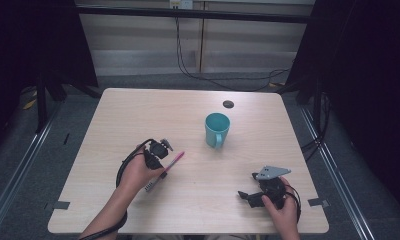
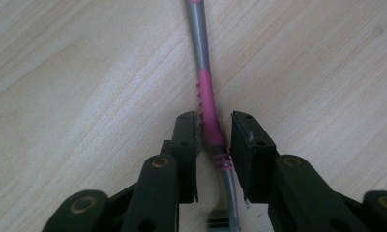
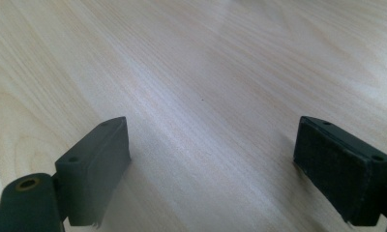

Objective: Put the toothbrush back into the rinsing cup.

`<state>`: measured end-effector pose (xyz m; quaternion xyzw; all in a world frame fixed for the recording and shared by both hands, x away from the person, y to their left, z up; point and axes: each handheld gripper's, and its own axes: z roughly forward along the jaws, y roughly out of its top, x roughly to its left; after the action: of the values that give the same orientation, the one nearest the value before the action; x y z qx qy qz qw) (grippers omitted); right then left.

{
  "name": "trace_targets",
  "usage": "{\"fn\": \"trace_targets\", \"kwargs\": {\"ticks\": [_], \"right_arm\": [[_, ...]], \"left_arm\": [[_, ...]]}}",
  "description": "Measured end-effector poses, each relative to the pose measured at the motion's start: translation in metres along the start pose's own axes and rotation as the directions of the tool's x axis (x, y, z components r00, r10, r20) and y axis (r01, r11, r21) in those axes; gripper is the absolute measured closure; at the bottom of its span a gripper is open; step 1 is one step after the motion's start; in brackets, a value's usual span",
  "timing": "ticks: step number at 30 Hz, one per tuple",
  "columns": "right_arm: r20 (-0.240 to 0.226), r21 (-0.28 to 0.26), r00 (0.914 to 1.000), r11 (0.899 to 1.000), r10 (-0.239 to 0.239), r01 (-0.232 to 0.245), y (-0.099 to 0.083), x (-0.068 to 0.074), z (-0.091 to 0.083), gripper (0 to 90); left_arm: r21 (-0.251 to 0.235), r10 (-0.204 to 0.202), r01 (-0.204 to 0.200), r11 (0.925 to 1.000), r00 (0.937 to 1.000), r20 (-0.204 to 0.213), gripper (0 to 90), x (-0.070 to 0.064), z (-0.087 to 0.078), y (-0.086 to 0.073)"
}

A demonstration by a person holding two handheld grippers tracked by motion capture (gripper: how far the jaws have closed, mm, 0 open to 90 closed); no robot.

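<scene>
Pink-and-grey toothbrush (image 2: 207, 104) flat on table (image 1: 138, 115), left of centre, between left gripper (image 2: 215, 130) jaws, narrowly set, seemingly touching. Right gripper (image 3: 211, 159) near front right corner, spread wide over bare wood.

A pink-and-grey toothbrush (image 2: 207, 104), its handle ribbed in pink, lies between the black jaws of the left gripper (image 2: 215, 128) on a pale, wood-grained table (image 1: 138, 115). Beyond that gripper stands a teal mug (image 1: 217, 129). The right gripper (image 3: 211, 164) is black, topped by a grey plate (image 1: 272, 172).
</scene>
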<state>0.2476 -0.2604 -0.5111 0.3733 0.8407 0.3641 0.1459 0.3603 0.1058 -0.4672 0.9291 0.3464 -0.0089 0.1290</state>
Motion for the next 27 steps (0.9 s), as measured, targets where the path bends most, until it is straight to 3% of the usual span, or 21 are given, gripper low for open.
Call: {"fn": "trace_targets", "kwargs": {"ticks": [11,19,27], "right_arm": [[0.0,-0.001,1.0,1.0,-0.001,0.001,0.0,-0.0001,0.0001,12.3],[0.0,0.0,1.0,1.0,0.0,0.0,0.0,0.0,0.0,12.3],[0.0,0.0,1.0,1.0,0.0,0.0,0.0,0.0,0.0,12.3]], "left_arm": [[0.017,-0.01,0.01,0.9998,0.9998,-0.019,78.9,-0.0033,0.0009,0.0035],[0.046,0.032,-0.03,0.9985,0.9991,-0.028,80.2,-0.0068,0.001,0.0066],[0.043,0.06,-0.06,0.9972,0.9982,0.002,80.3,-0.0074,-0.0075,0.0053]]}}
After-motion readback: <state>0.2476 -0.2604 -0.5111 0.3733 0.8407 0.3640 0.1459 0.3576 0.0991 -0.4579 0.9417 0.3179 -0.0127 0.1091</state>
